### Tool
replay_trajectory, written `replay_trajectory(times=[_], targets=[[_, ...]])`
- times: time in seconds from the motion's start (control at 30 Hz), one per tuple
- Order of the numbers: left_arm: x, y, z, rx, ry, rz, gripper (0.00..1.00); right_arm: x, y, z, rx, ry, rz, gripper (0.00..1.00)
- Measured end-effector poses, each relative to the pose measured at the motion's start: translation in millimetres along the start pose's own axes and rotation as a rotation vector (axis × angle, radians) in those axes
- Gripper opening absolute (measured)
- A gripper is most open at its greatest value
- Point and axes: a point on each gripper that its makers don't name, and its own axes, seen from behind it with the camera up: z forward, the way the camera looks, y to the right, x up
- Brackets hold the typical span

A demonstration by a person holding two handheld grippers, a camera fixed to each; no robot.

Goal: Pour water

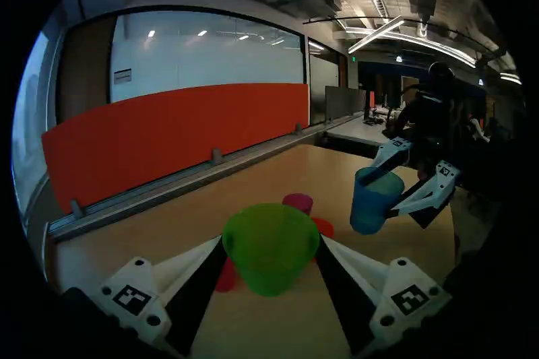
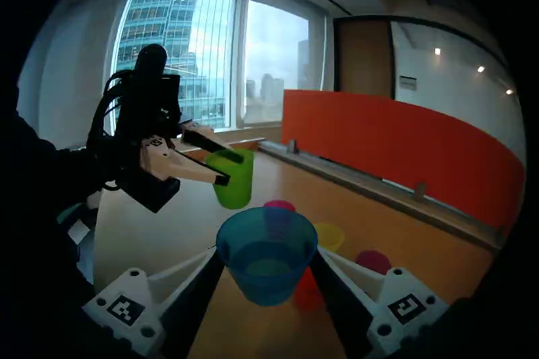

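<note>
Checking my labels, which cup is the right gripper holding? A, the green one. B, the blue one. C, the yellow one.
B: the right gripper presses both fingers on the blue cup, while the left gripper, farther off, holds the green cup.

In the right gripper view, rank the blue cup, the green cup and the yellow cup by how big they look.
1. blue cup, held right at the camera, so nearness inflates it.
2. green cup, held farther off.
3. yellow cup, small beside the blue cup's rim; true sizes unsure.
</note>
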Motion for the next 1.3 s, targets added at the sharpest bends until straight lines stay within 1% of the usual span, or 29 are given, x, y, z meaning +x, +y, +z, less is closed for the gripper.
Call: replay_trajectory(times=[0.17, 0.47, 0.77, 0.97, 1.3], targets=[[3.1, 1.6, -3.1, -0.003, 0.019, -0.006, 0.88, 8.6, 1.9, 0.0, -0.009, 0.026, 0.003, 0.89], [5.7, -0.1, -4.5, 0.002, 0.037, -0.007, 0.88, 21.6, 5.0, 3.0, -0.02, 0.057, 0.002, 0.89], [11.9, 10.6, -8.0, -0.012, 0.082, -0.012, 0.88, 37.9, 13.7, 2.2, -0.036, 0.103, 0.004, 0.89], [12.4, 22.4, -10.6, -0.027, 0.099, -0.015, 0.88, 50.2, 17.4, 1.8, -0.044, 0.131, -0.004, 0.89], [12.4, 32.0, -13.8, -0.036, 0.117, -0.031, 0.89, 66.9, 24.5, 2.0, -0.052, 0.157, -0.017, 0.89]])
